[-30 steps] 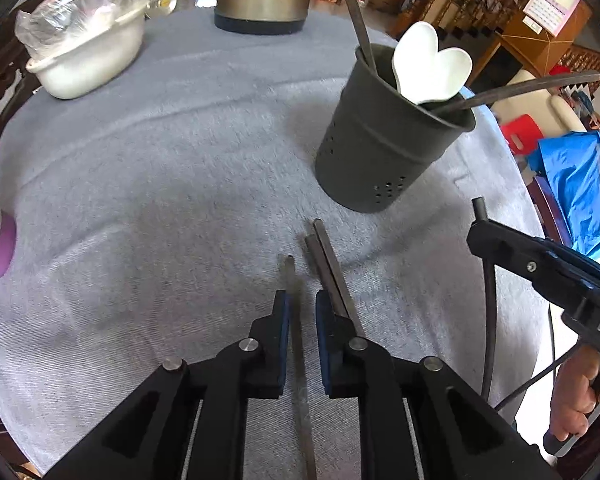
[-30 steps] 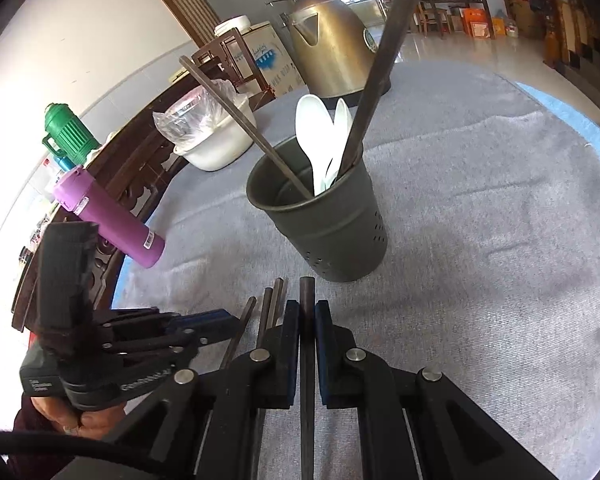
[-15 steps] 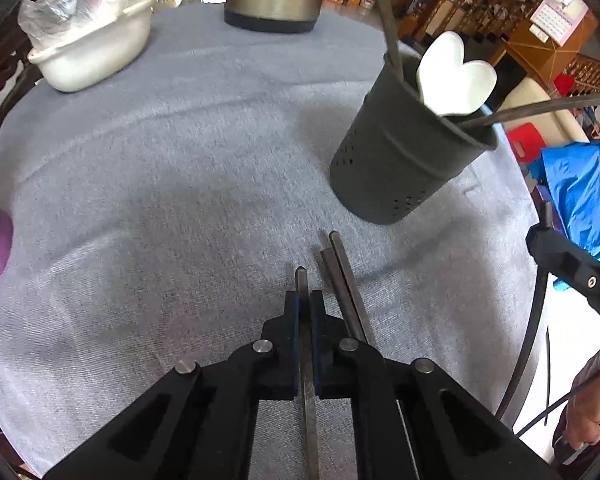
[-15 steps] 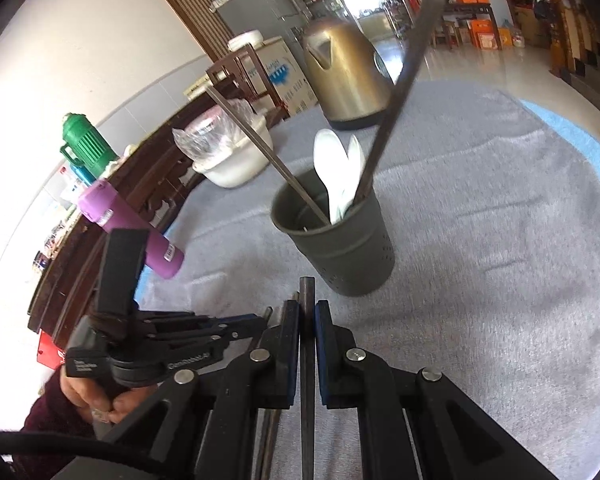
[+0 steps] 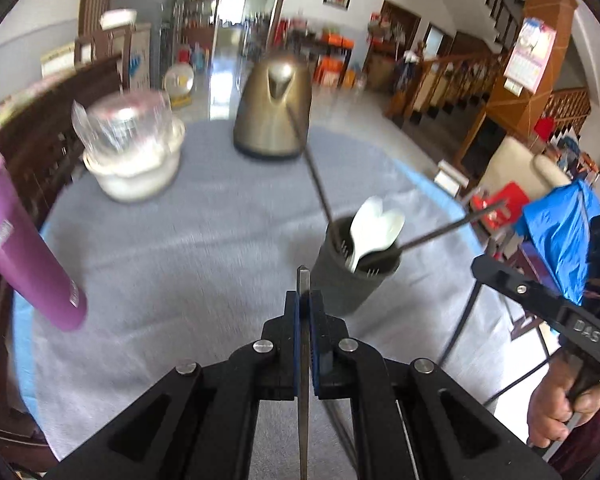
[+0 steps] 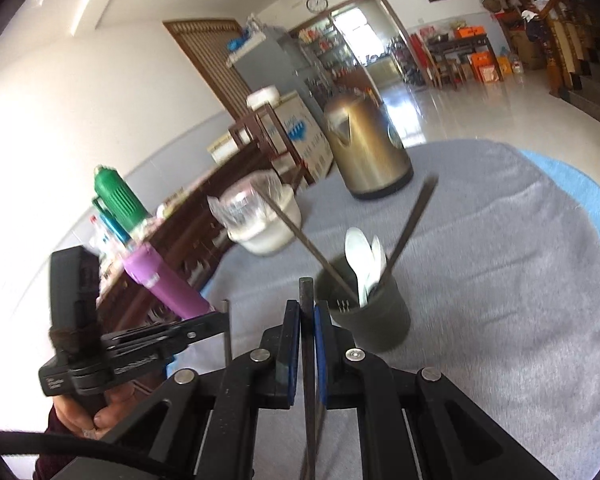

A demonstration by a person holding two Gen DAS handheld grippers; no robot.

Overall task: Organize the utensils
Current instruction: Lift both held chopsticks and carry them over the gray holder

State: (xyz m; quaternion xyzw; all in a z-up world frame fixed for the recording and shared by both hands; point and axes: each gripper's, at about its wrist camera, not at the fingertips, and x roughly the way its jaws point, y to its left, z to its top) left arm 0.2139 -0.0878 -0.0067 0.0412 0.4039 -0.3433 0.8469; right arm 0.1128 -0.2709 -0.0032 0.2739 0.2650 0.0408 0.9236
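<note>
Both chopsticks lifted, each clamped between claw [image 5: 304, 304] pads.

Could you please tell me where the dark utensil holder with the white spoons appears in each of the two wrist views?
Left wrist view: the dark utensil holder stands right of centre, just beyond the left gripper and to its right.
Right wrist view: the holder stands just right of centre, just beyond the right gripper.
Shared landmark: the bronze kettle stands behind the holder, at the cloth's far edge.
</note>
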